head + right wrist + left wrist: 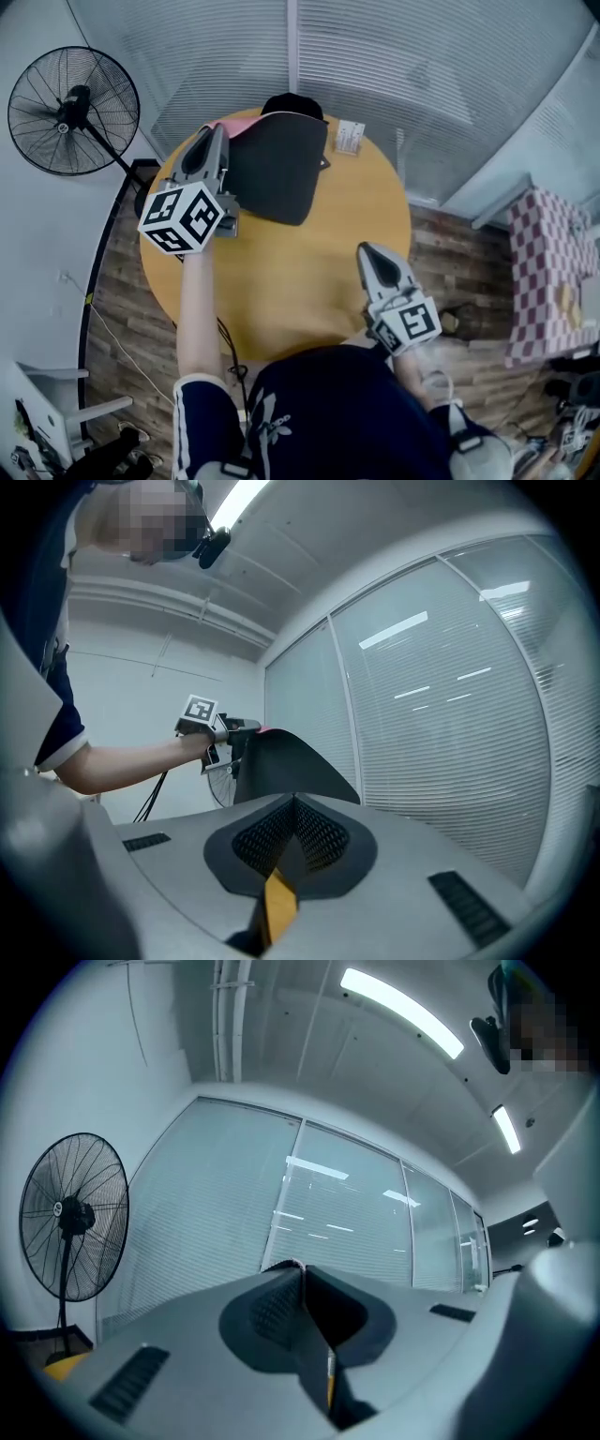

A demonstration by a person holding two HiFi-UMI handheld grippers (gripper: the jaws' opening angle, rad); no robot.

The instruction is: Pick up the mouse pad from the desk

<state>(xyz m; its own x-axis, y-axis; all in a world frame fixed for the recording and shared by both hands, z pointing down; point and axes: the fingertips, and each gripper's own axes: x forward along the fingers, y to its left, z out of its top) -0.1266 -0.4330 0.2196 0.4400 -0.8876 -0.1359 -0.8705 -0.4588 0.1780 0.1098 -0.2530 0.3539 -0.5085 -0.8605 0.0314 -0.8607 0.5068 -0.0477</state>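
Observation:
The black mouse pad (274, 169), pink on its underside, hangs in the air above the round wooden table (309, 281). My left gripper (218, 134) is shut on its left edge. In the left gripper view the pad (337, 1309) shows as a dark sheet pinched between the jaws of the left gripper (302, 1274), covering the right one. My right gripper (368, 249) is shut with nothing in it, over the table's near right part. The right gripper view shows its jaws (295, 803) closed, the lifted pad (281, 766) beyond them, and the left gripper (230, 731) holding that pad.
A small white card (350, 137) lies near the table's far edge, and a dark object (291, 100) shows behind the pad. A standing fan (73, 111) is at the far left. Glass walls with blinds ring the back. A chequered cloth (548, 272) lies at the right.

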